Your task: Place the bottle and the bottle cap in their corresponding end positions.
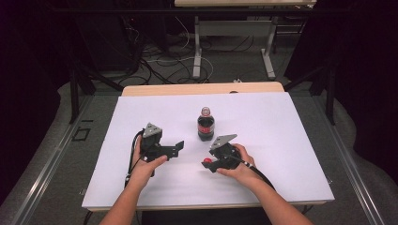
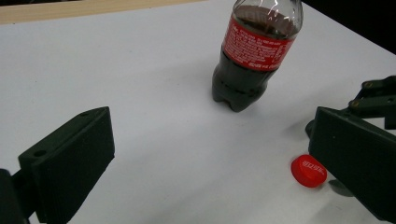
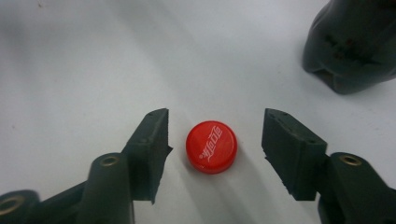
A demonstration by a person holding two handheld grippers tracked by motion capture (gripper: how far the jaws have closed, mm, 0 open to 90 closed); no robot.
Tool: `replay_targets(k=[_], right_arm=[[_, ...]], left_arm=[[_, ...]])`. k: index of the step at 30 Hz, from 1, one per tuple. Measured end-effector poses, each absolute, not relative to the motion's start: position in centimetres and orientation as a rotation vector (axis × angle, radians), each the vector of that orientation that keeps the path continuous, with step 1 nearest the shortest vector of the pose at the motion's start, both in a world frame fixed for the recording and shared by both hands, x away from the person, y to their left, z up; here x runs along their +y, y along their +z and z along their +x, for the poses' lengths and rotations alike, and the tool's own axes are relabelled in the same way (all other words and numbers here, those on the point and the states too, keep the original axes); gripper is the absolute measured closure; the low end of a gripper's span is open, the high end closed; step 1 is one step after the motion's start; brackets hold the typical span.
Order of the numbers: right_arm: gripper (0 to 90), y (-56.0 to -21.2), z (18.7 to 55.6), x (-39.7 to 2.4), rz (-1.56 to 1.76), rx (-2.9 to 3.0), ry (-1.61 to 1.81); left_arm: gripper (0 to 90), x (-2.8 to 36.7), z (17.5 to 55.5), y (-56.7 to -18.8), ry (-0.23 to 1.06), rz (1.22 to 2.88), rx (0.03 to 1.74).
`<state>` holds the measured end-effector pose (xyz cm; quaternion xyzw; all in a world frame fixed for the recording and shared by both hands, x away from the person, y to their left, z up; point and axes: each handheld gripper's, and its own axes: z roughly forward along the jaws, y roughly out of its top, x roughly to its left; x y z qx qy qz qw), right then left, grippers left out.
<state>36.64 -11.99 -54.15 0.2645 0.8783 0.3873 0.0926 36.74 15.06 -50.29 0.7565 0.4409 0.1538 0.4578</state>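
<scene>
A cola bottle (image 1: 205,124) with a red label stands upright and uncapped mid-table on the white surface (image 1: 281,122). Its red cap (image 1: 207,161) lies flat on the table in front of it, toward me. My right gripper (image 1: 210,164) is low over the cap. In the right gripper view the cap (image 3: 211,146) sits between the jaws with a gap on each side, so the gripper (image 3: 215,128) is open. The bottle's base (image 3: 350,46) is at the upper right there. My left gripper (image 1: 177,147) is held left of the bottle and is wide open (image 2: 210,135) and empty, facing the bottle (image 2: 252,51) and cap (image 2: 308,171).
A wooden table edge (image 1: 202,88) runs along the far side of the white surface. Beyond it are table legs (image 1: 197,47) and loose cables (image 1: 159,65) on the floor. Dark curtains close in both sides.
</scene>
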Motion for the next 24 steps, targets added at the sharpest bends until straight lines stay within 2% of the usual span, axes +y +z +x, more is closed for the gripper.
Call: replay_targets(k=[4,14,20,23,24], right_arm=[[31.6,-52.9,36.7,-12.9,0.814,2.581,1.136],[30.7,-50.0,36.8,-19.0,1.027,2.345,1.174],[14.9,-50.6,37.6,-24.1,1.252,2.198,1.108],[13.2,-51.0,37.9,-25.8,1.320,2.126,1.058],[10.1,-51.2,37.9,-26.3,1.366,2.106,1.062]], left_arm=[[0.5,15.4,36.8,-50.6,0.376,1.870,1.102],[0.5,17.2,36.6,-50.9,0.386,1.839,1.162],[0.5,18.6,36.7,-51.1,0.391,1.827,1.205],[0.5,19.2,36.9,-51.3,0.395,1.825,1.226],[0.5,19.3,36.9,-51.4,0.394,1.827,1.233]])
